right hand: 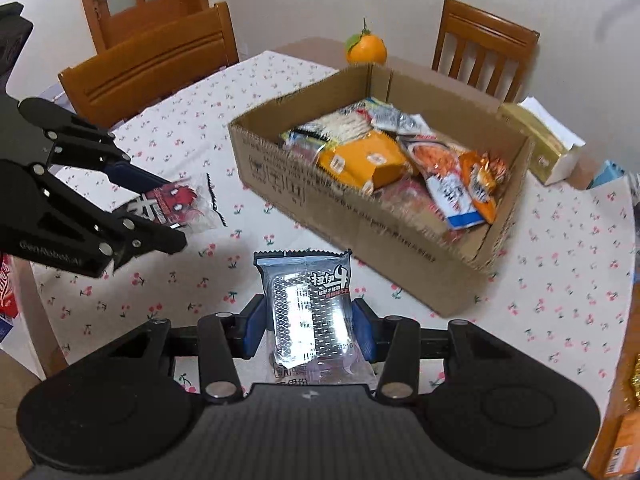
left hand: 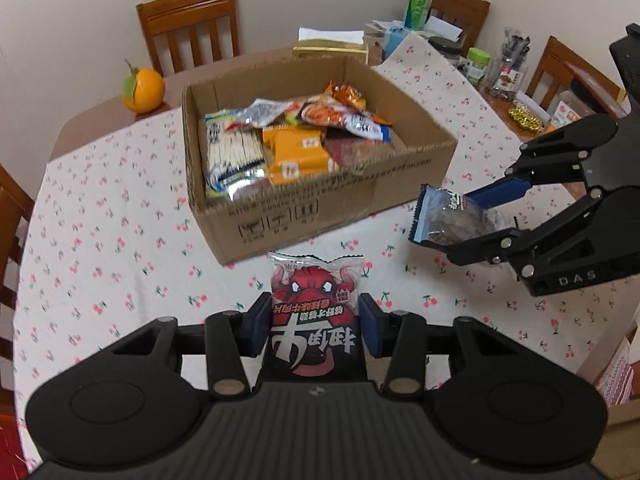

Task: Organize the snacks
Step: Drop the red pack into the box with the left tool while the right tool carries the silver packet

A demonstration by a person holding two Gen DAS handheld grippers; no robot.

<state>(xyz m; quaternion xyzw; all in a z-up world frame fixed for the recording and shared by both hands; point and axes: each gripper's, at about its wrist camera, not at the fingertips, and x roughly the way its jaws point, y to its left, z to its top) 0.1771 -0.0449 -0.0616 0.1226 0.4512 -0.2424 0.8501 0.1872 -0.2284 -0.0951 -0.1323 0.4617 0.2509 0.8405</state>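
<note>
Each hand-held gripper is matte black with blue finger pads, silver pivot screws and pale lettering.

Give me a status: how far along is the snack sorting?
Done: the cardboard box already holds a pile of packets, including an orange packet. In hand: the left gripper is shut on a red-and-black snack packet, and the right gripper is shut on a blue-edged snack packet, both lifted off the tablecloth. Left: dropping those two in the box. No other loose packets show on the cloth.

Red-bull packet and silver packet held aloft.
</note>
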